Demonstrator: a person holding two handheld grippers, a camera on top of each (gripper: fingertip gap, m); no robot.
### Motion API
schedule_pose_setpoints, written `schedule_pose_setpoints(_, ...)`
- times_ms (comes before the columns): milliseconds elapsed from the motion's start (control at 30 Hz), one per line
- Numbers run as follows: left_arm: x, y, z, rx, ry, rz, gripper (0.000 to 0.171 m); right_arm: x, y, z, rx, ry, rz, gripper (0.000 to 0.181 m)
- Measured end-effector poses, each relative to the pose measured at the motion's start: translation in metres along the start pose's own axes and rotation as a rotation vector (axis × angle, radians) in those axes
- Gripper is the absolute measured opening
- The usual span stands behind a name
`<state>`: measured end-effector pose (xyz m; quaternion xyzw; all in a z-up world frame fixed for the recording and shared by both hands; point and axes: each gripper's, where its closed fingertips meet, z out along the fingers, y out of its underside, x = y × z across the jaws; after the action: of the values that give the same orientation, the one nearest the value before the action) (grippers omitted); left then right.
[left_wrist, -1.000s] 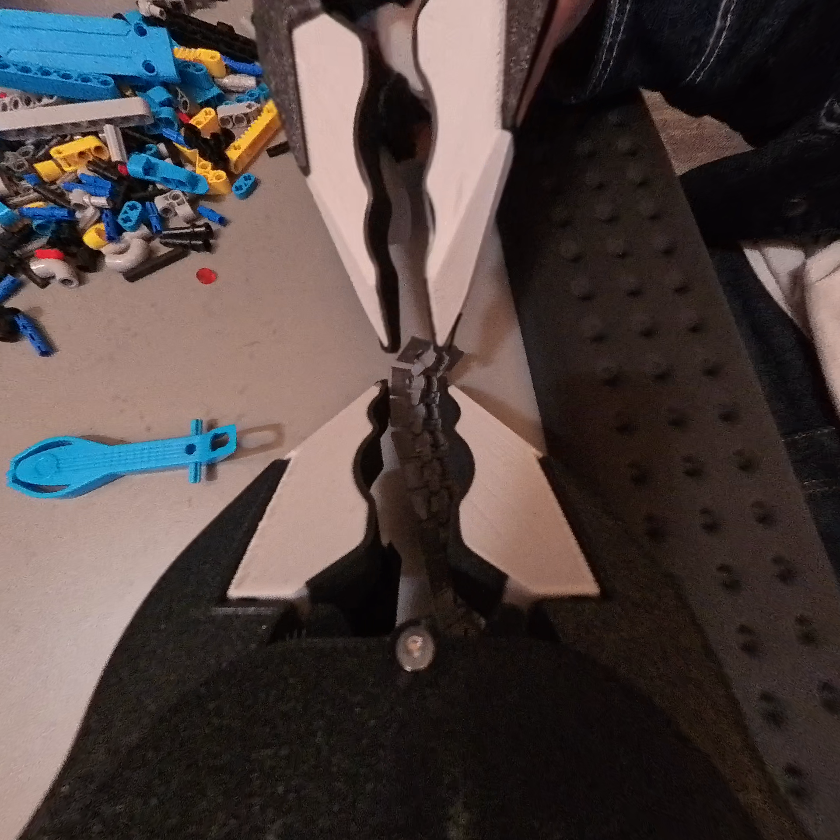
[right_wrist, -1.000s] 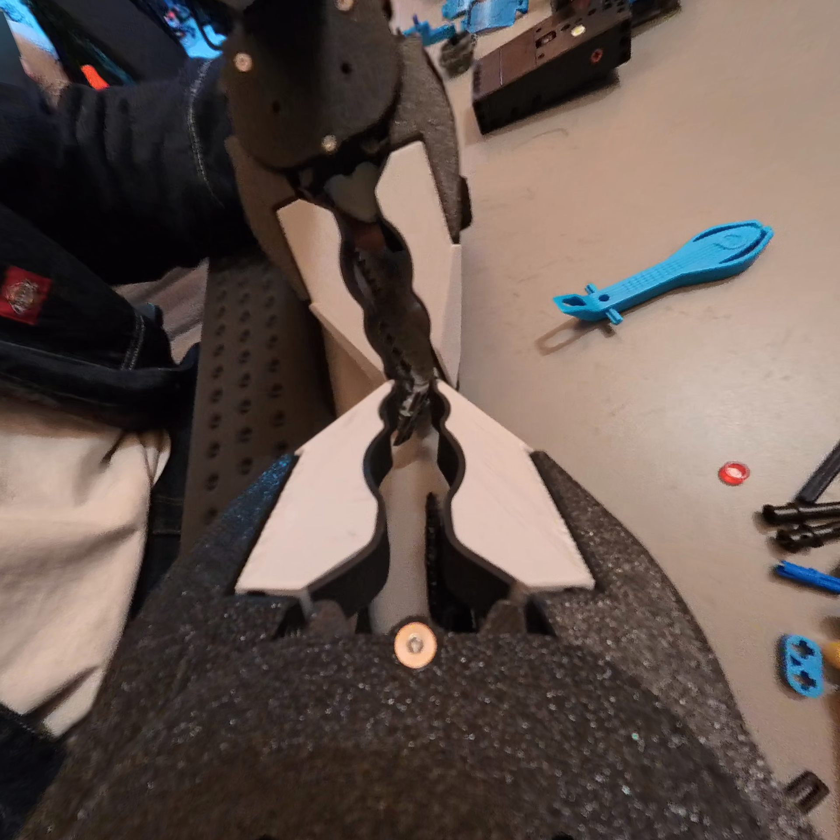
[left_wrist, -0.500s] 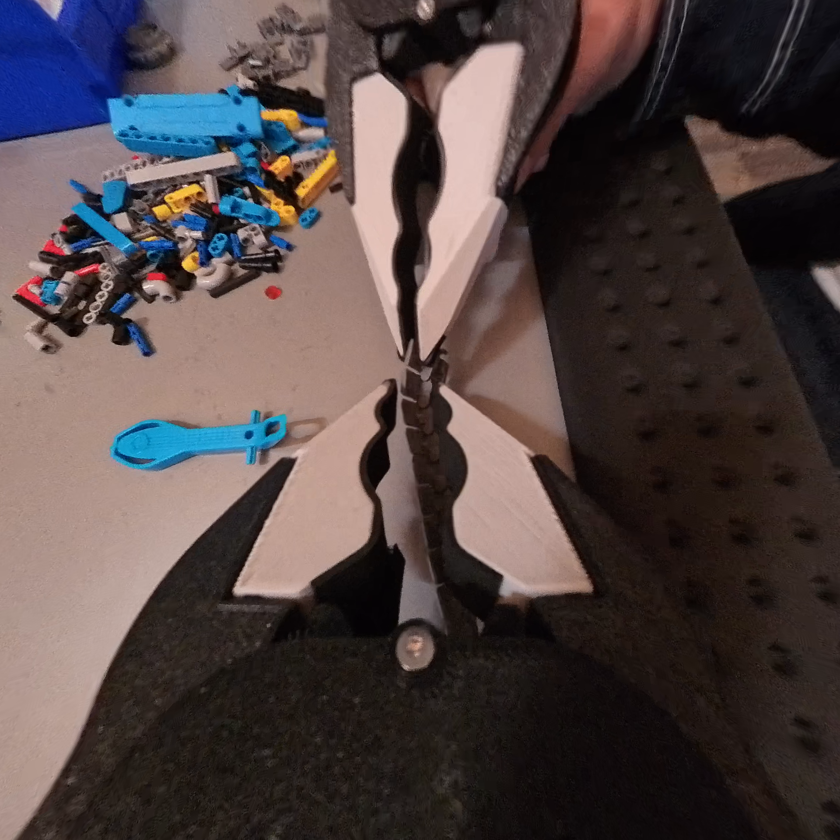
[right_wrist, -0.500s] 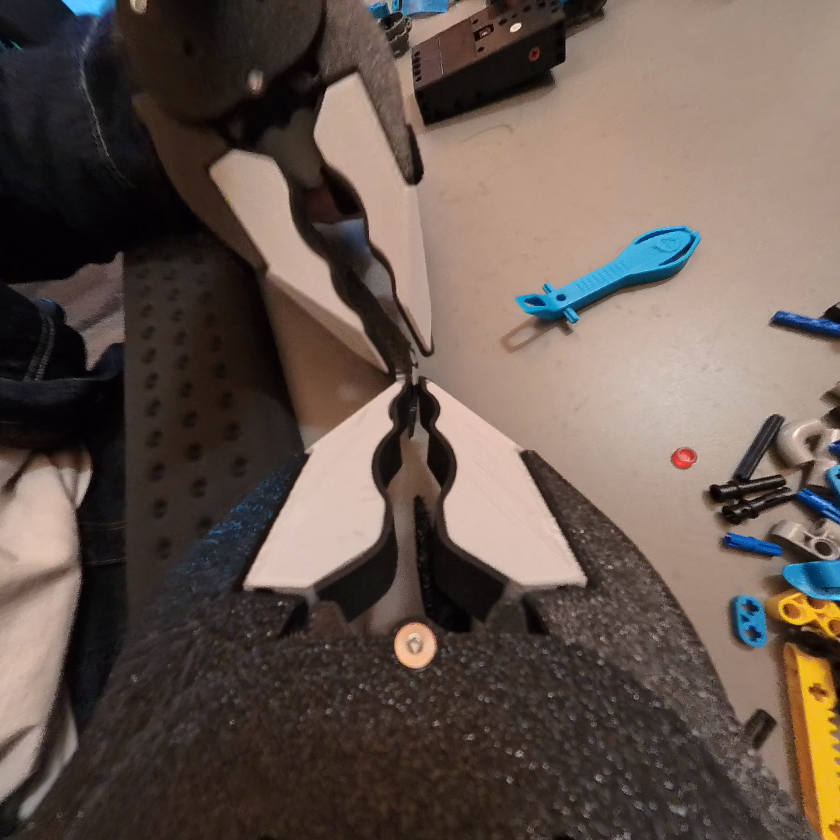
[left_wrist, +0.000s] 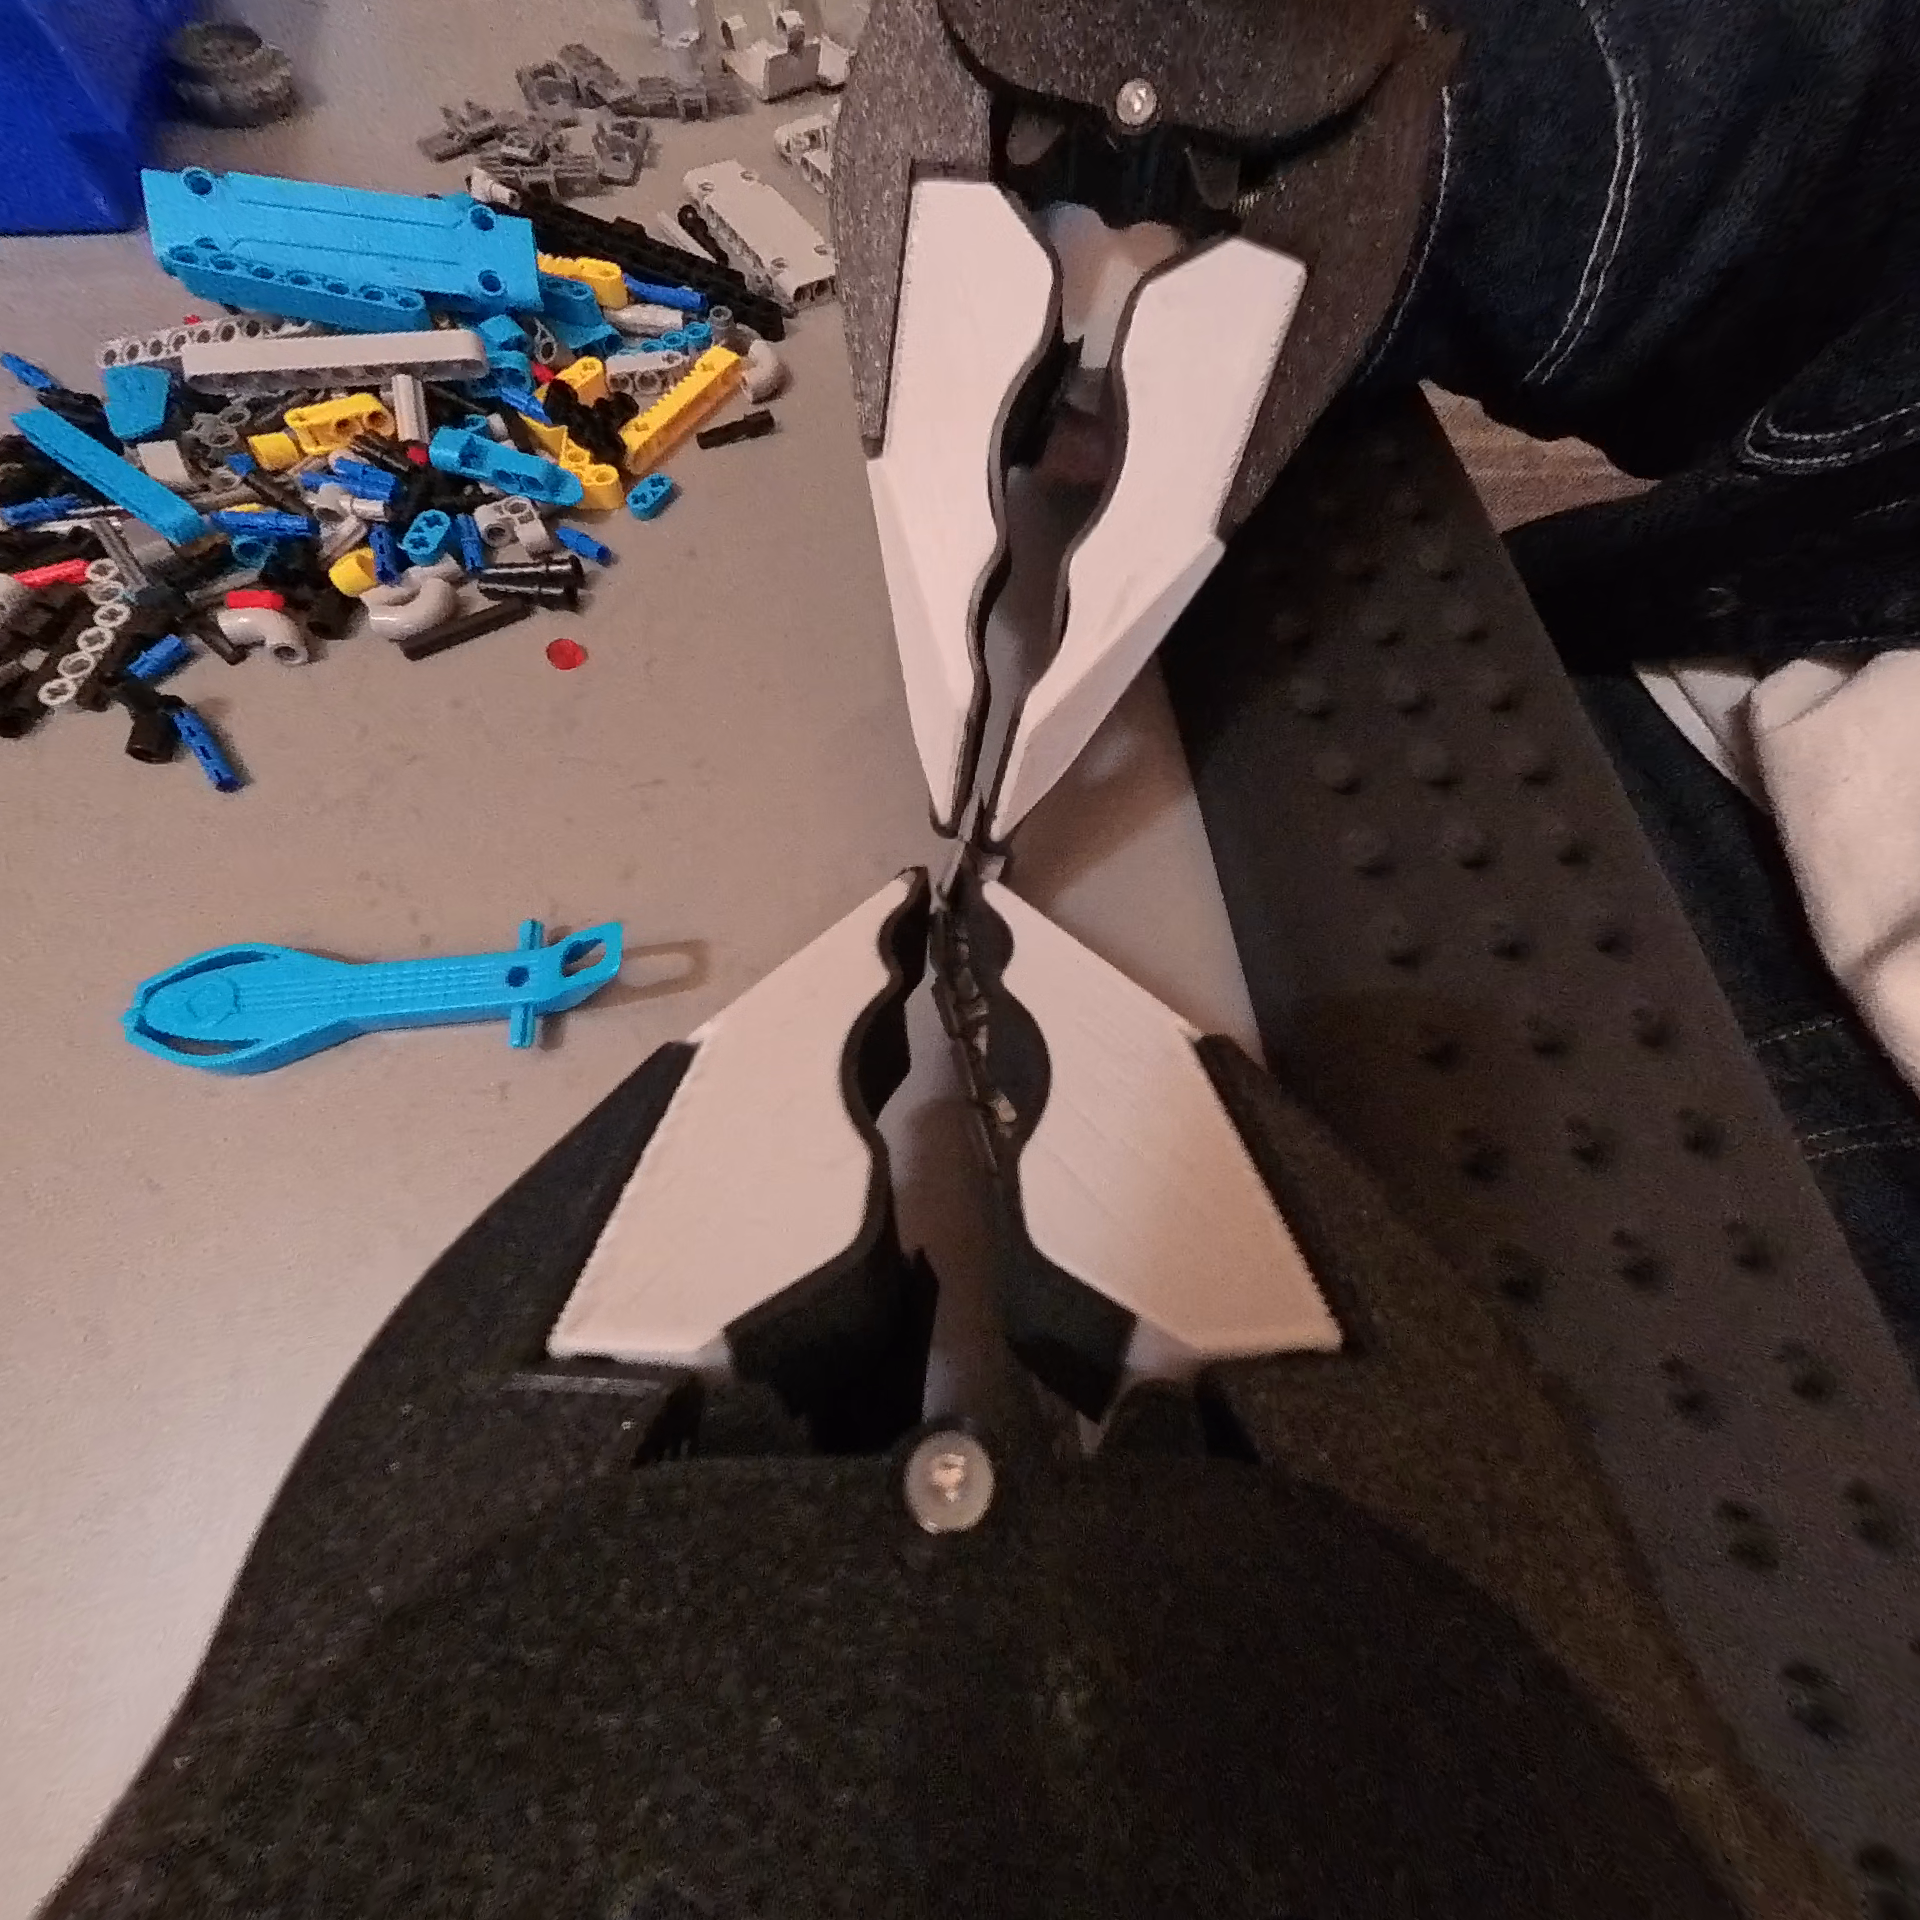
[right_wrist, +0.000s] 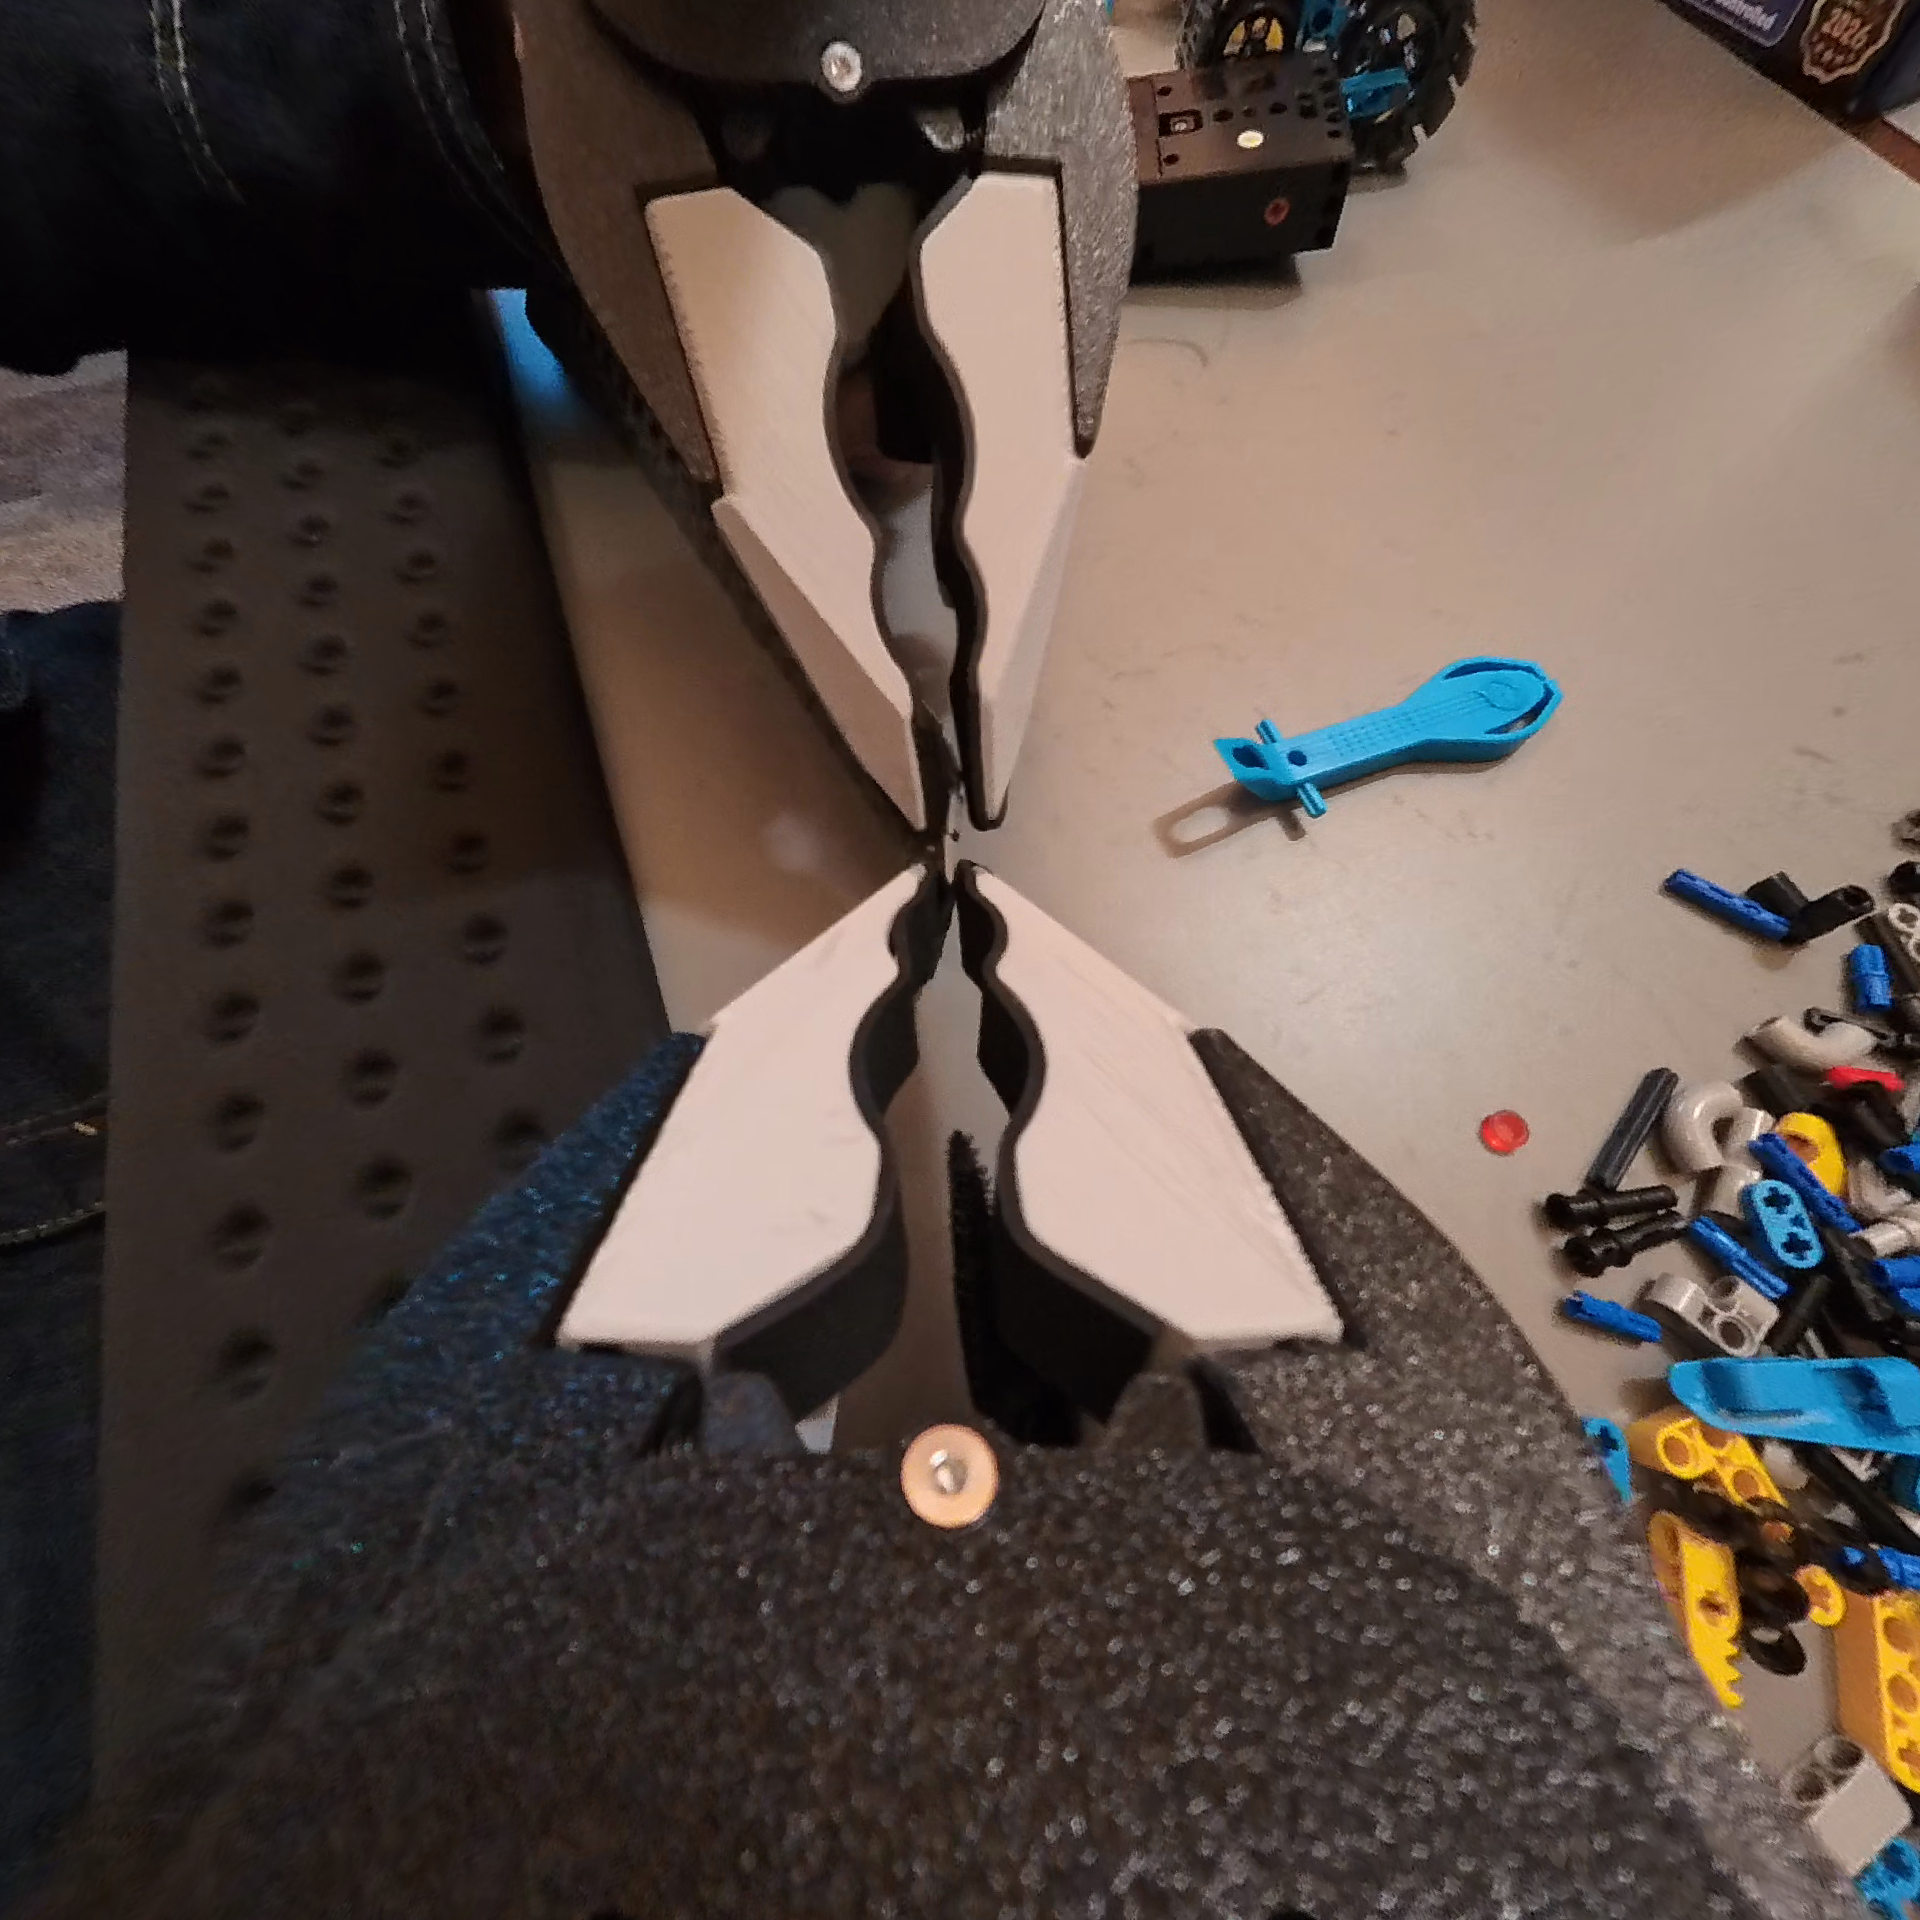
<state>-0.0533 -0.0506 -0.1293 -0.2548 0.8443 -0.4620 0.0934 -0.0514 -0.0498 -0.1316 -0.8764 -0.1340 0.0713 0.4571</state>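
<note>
Both grippers met tip to tip over the grey table (left_wrist: 436, 1195), sharing one dark link chain (left_wrist: 966, 1023).

Left gripper (left_wrist: 951, 883) clamped on the chain; right gripper (right_wrist: 948, 878) pinched its end, apparently. Chain looked light, floppy, jointed; best held near its ends.

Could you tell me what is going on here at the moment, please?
A person holds two grippers tip to tip just above a grey table. The left gripper is shut on a dark linked chain piece that lies between its fingers; the right gripper pinches the chain's far end. A blue flat tool lies apart on the table, with a pile of mixed building parts beyond it and a black perforated mat along the edge.
</note>
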Motion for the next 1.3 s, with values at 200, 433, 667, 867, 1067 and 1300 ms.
schedule_pose_setpoints(200,0.003,0.000,-0.001,0.004,0.028,0.004,0.003,-0.002,0.000,0.002,-0.012,0.015,-0.054,0.001)
schedule_pose_setpoints(433,-0.005,0.000,0.000,0.013,0.006,-0.126,0.001,0.002,0.001,0.002,-0.038,0.149,-0.261,0.001)
schedule_pose_setpoints(667,-0.022,0.007,0.002,-0.037,-0.143,-0.121,0.001,-0.024,0.000,0.003,0.005,0.025,-0.314,0.000)
schedule_pose_setpoints(867,-0.036,0.010,0.005,-0.031,-0.194,-0.135,0.002,-0.034,-0.013,0.005,0.069,-0.029,-0.231,0.000)
schedule_pose_setpoints(1067,-0.033,-0.003,-0.002,0.018,-0.216,-0.045,0.002,0.034,-0.017,-0.041,0.150,0.141,0.048,0.001)
schedule_pose_setpoints(1300,-0.030,-0.017,-0.006,-0.013,-0.362,0.226,0.003,0.199,0.113,-0.225,0.002,0.693,0.672,0.001)
